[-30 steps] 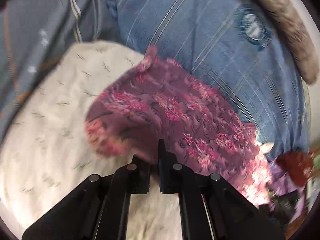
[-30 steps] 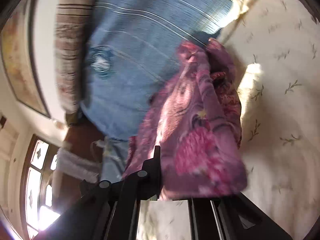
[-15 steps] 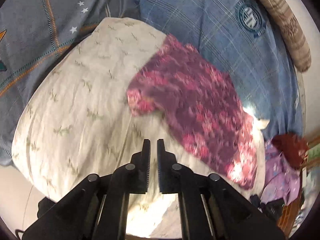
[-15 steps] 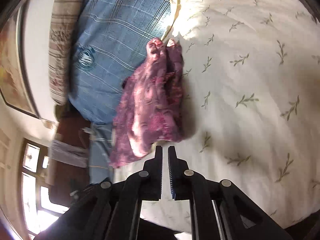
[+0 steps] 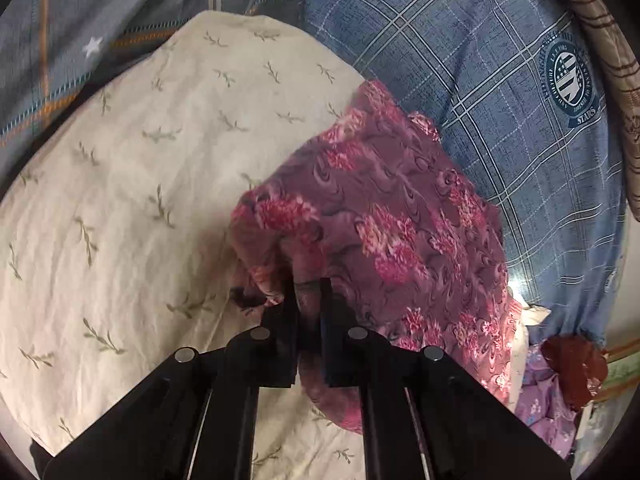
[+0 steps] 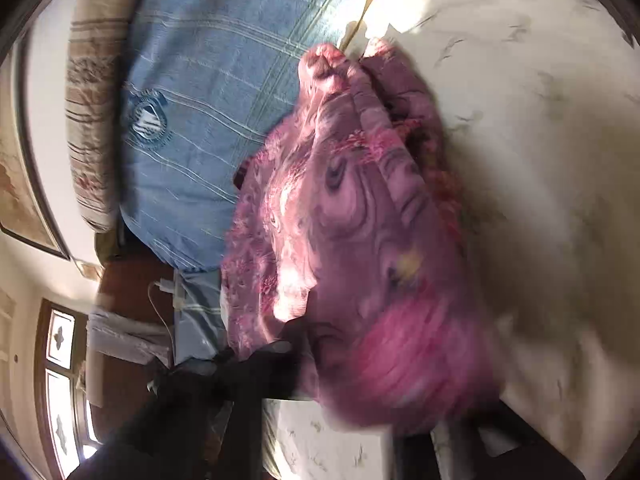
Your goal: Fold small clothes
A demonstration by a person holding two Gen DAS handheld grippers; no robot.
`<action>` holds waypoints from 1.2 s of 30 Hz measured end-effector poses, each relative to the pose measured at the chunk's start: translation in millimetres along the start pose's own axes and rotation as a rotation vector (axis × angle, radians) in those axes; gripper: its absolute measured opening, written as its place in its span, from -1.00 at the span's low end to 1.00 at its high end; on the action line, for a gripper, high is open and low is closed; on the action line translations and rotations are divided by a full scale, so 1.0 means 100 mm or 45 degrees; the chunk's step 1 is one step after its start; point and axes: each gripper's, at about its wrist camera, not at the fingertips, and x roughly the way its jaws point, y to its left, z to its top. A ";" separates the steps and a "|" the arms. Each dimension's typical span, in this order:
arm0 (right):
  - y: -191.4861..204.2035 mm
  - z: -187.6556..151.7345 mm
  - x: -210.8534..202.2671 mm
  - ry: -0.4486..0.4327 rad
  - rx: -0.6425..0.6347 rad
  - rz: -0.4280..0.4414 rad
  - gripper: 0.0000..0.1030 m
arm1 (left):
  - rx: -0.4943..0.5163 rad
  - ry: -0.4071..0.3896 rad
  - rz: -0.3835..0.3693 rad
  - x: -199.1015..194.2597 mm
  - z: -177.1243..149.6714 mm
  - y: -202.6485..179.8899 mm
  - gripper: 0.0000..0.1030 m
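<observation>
Both tongs dropped back onto the floral garment (image 5: 384, 208) since half a sec ago, jaws closing. Left gripper (image 5: 308, 300) now pinches its near edge; right gripper (image 6: 304, 332) clamps blurred cloth right at its tips, prob. to lift corners for a fold. Garment sits ahead on cream pillow (image 5: 140, 200). No containers visible.

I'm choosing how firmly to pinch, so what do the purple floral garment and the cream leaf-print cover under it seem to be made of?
The purple floral garment looks like thin, soft woven or knit fabric, slightly glossy: it drapes limply and bunches into small folds. The cream leaf-print cover looks like matte cotton-type cloth, marked with fine creases. The exact fibres cannot be told.
</observation>
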 end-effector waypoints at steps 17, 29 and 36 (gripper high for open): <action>-0.80 -0.27 -1.40 0.035 -0.022 -0.054 -0.81 | 0.351 0.204 0.035 -0.63 -1.18 0.21 -0.85; 0.22 0.60 -1.29 -0.155 -0.329 -0.097 0.09 | 0.376 -0.007 -0.052 -0.75 0.13 0.07 0.14; 0.26 1.06 -0.31 -0.057 -0.355 -0.367 0.09 | 0.202 0.114 0.063 0.02 0.57 -0.01 0.14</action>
